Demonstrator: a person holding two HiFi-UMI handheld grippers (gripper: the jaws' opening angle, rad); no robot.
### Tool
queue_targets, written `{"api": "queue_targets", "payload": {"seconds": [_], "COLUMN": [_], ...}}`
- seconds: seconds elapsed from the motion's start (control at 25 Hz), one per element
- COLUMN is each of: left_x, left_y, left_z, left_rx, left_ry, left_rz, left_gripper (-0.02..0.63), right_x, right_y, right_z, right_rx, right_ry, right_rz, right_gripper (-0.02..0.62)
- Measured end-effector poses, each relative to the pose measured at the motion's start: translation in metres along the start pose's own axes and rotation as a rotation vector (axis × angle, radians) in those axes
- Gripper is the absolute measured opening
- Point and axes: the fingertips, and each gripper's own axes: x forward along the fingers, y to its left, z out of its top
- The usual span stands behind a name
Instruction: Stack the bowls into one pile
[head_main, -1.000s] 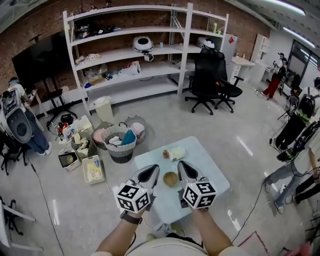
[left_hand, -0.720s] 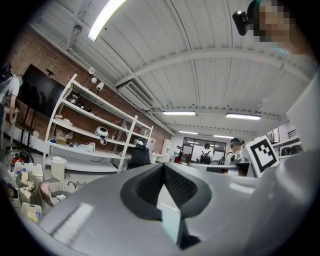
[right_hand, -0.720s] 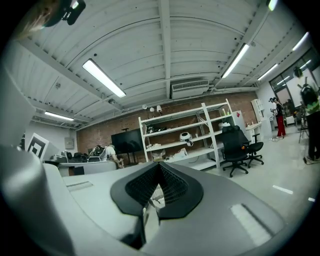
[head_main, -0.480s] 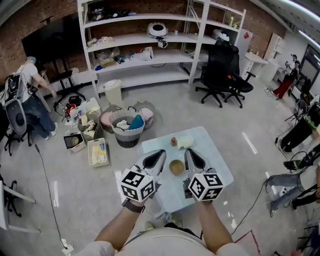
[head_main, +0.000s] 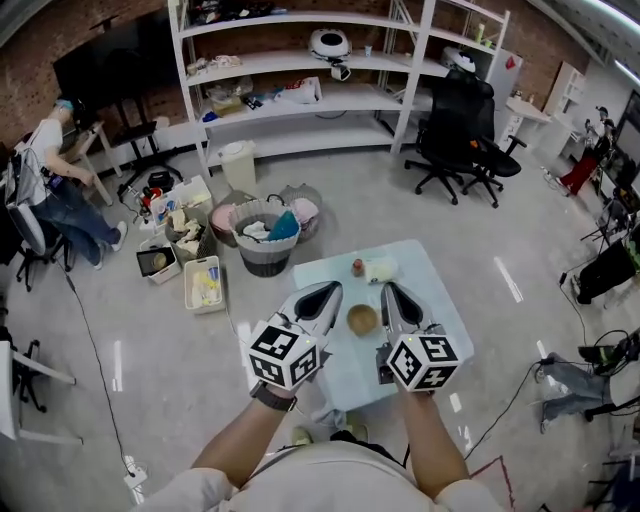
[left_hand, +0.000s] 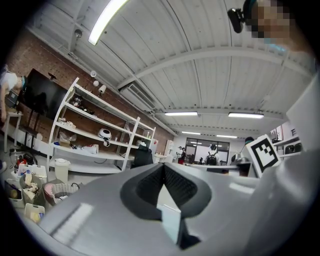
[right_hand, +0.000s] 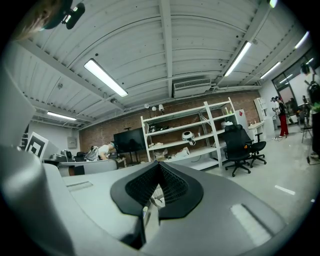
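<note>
My left gripper (head_main: 333, 289) and right gripper (head_main: 389, 289) both have jaws pressed together, empty; brown bowl (head_main: 362, 320) sits on table (head_main: 345, 368) between them, behind the tips; neither clearly nearer.

Working lab with a workshop feel: a bare brick wall (head_main: 30, 70), long white open shelving (head_main: 300, 95) loaded with equipment, a large dark screen (head_main: 110, 65), black office chairs (head_main: 450, 130), baskets and bins of odds and ends (head_main: 265, 240) on the polished grey floor (head_main: 150, 380), and strip lights (right_hand: 105, 77) overhead.
</note>
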Motion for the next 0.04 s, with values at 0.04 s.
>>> {"api": "queue_targets", "payload": {"seconds": [0.04], "left_x": [0.0004], "left_y": [-0.0001], "left_z": [0.0002], "left_rx": [0.003], "left_ry": [-0.001], "left_rz": [-0.002], "left_gripper": [0.006], "right_x": [0.0008], "right_y": [0.0], "right_z": [-0.0001], "right_rx": [-0.002], "right_ry": [-0.003], "right_rz": [-0.001], "right_gripper": [0.009]}}
